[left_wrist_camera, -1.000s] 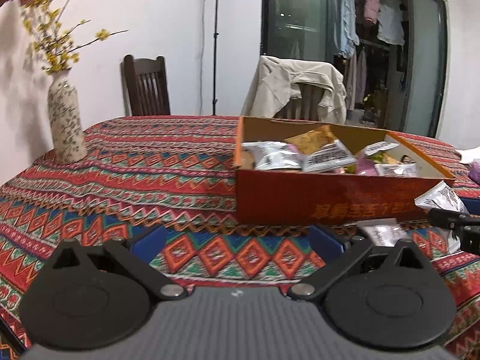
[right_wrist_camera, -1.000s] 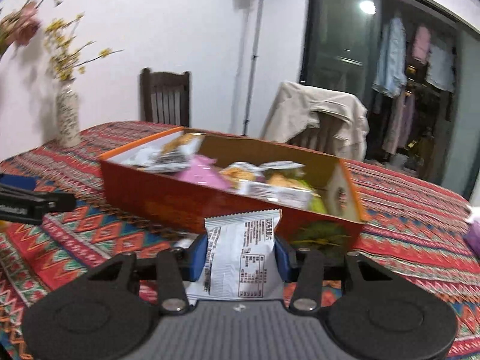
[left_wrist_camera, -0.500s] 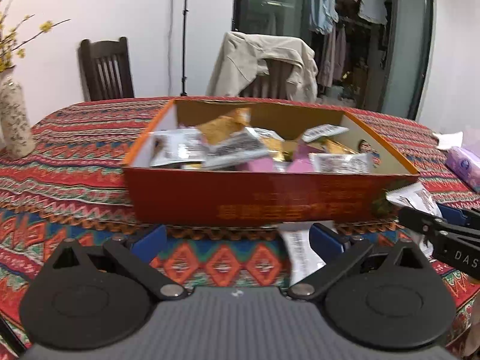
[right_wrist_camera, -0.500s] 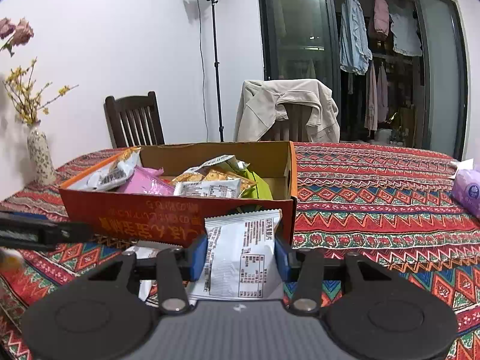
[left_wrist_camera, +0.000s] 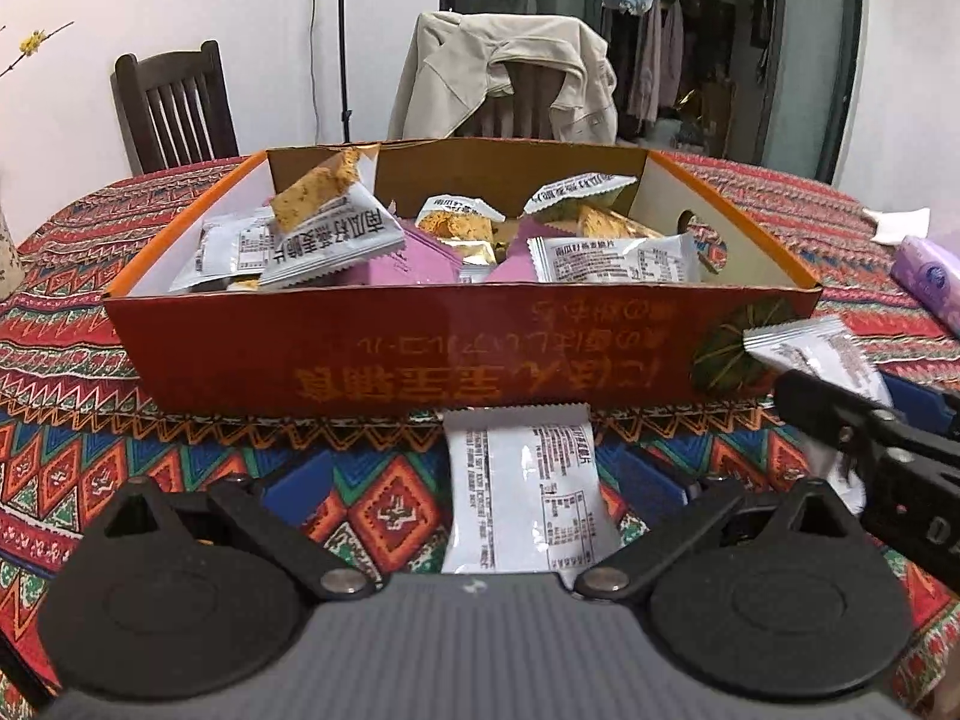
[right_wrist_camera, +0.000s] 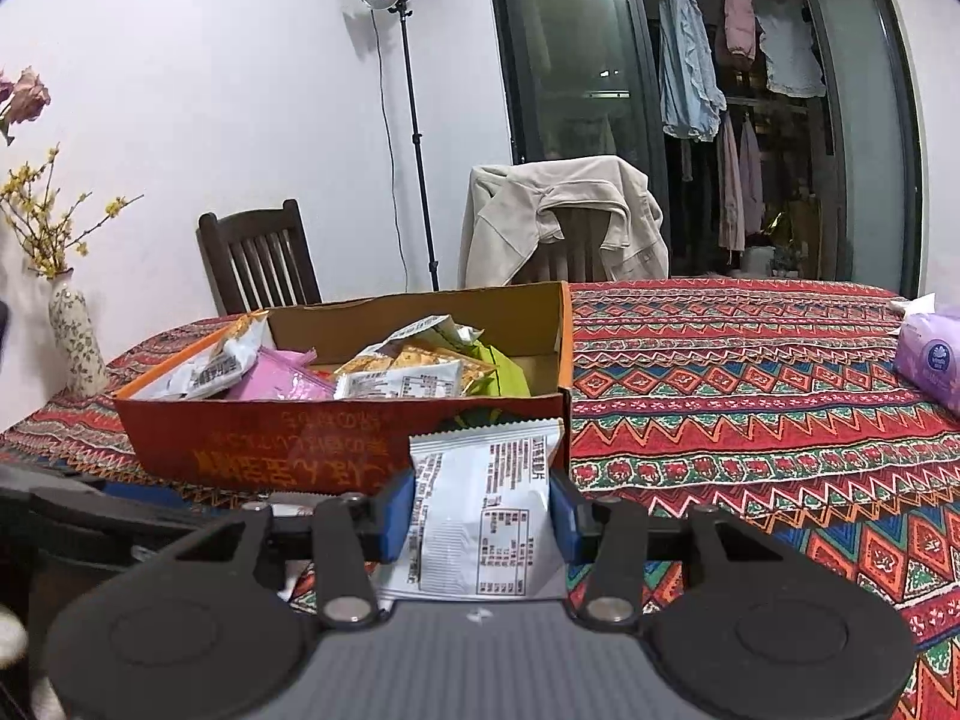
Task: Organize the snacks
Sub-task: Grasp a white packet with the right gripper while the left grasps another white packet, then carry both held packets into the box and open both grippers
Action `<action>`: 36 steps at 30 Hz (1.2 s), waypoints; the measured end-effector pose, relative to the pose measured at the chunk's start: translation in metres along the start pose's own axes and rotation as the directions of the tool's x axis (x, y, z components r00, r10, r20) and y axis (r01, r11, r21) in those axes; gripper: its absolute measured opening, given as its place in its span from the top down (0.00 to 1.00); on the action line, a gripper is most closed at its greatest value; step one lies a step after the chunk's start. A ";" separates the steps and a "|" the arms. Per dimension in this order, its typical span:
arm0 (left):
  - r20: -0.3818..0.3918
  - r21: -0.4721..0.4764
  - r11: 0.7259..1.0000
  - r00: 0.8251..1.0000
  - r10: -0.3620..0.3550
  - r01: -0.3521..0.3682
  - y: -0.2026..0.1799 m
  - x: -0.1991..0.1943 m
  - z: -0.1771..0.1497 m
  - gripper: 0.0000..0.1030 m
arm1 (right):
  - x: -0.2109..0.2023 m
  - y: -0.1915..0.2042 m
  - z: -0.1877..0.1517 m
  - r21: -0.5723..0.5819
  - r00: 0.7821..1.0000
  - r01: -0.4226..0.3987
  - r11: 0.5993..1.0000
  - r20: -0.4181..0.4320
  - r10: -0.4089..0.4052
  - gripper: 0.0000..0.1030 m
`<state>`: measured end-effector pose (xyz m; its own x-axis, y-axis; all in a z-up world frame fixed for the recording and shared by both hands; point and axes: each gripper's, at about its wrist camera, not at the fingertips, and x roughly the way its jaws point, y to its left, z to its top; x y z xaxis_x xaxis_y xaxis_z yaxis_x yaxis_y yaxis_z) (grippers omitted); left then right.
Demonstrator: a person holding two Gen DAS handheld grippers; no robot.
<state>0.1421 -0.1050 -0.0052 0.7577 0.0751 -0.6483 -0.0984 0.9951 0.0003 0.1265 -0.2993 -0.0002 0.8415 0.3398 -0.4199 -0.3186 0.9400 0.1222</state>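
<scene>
The tabletop [left_wrist_camera: 72,324], under a red patterned cloth, fills the lower half of both views. At centre frame in the left view sits the open orange box [left_wrist_camera: 420,348], its near wall printed with upside-down characters. Inside, it's a heap: white packets [left_wrist_camera: 330,240] at the left, one with a brown cracker picture propped high, pink packs [left_wrist_camera: 408,267] in the middle, gold ones [left_wrist_camera: 474,249] behind, another white packet lying flat at the right.

The right view catches the same box [right_wrist_camera: 270,444] from its corner and adds a green pack [right_wrist_camera: 504,375] against the end wall, hidden from the left camera. It also shows the vase [right_wrist_camera: 75,339] with yellow sprigs at the left edge.

Left gripper [left_wrist_camera: 474,489]: jaws wide apart, a white packet [left_wrist_camera: 528,498] lying flat on the cloth between them, just before the box wall, nearer the right finger; whether either touches it I cannot tell.

Right gripper [right_wrist_camera: 483,507]: blue pads pressed on both sides of an upright white packet [right_wrist_camera: 486,504], lower centre. The left view shows that packet [left_wrist_camera: 822,354] at the right edge, beside the box corner.
</scene>
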 end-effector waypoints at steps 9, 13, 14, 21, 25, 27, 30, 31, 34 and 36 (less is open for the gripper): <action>-0.014 0.013 1.000 1.000 -0.004 0.005 -0.007 0.010 -0.004 0.21 | -0.001 0.001 0.000 -0.001 1.000 -0.011 1.000 0.002 0.011 0.56; -0.001 0.023 0.999 1.000 -0.023 0.023 -0.005 0.004 -0.005 0.46 | -0.002 0.001 -0.001 -0.005 1.000 -0.015 1.000 0.005 0.015 0.56; 0.003 0.025 0.999 0.999 -0.032 0.031 -0.005 0.002 -0.005 0.49 | -0.002 0.001 -0.001 -0.006 1.000 -0.016 1.000 0.006 0.016 0.56; 0.039 0.011 0.998 0.997 -0.060 0.060 0.004 -0.012 -0.009 0.54 | -0.004 0.003 -0.001 -0.015 0.999 -0.028 1.000 0.015 0.028 0.56; 0.088 0.028 0.998 0.994 -0.063 0.061 0.009 -0.030 -0.012 0.54 | -0.009 0.004 -0.001 -0.024 0.998 -0.042 0.999 0.038 0.043 0.56; 0.117 0.032 0.998 0.991 -0.063 0.060 0.014 -0.040 -0.015 0.54 | -0.013 0.005 -0.001 -0.029 0.997 -0.054 0.998 0.061 0.055 0.56; 0.161 0.029 0.998 0.985 -0.064 0.060 0.023 -0.057 -0.014 0.54 | -0.020 0.009 0.001 -0.048 0.994 -0.059 0.997 0.095 0.063 0.56; 0.173 0.029 0.998 0.983 -0.062 0.058 0.025 -0.061 -0.012 0.54 | -0.022 0.011 0.003 -0.055 0.993 -0.057 0.997 0.099 0.062 0.56; 0.220 0.027 0.998 0.974 -0.059 0.055 0.032 -0.074 -0.006 0.54 | -0.027 0.015 0.008 -0.061 0.991 -0.061 0.996 0.112 0.068 0.56; 0.246 0.028 0.998 0.967 -0.060 0.055 0.035 -0.081 0.001 0.54 | -0.031 0.019 0.014 -0.064 0.990 -0.061 0.996 0.122 0.069 0.56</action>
<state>0.0778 -0.0757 0.0480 0.8977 0.0282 -0.4397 -0.0384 0.9992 -0.0144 0.1004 -0.2911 0.0272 0.8648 0.4047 -0.2974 -0.3967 0.9136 0.0895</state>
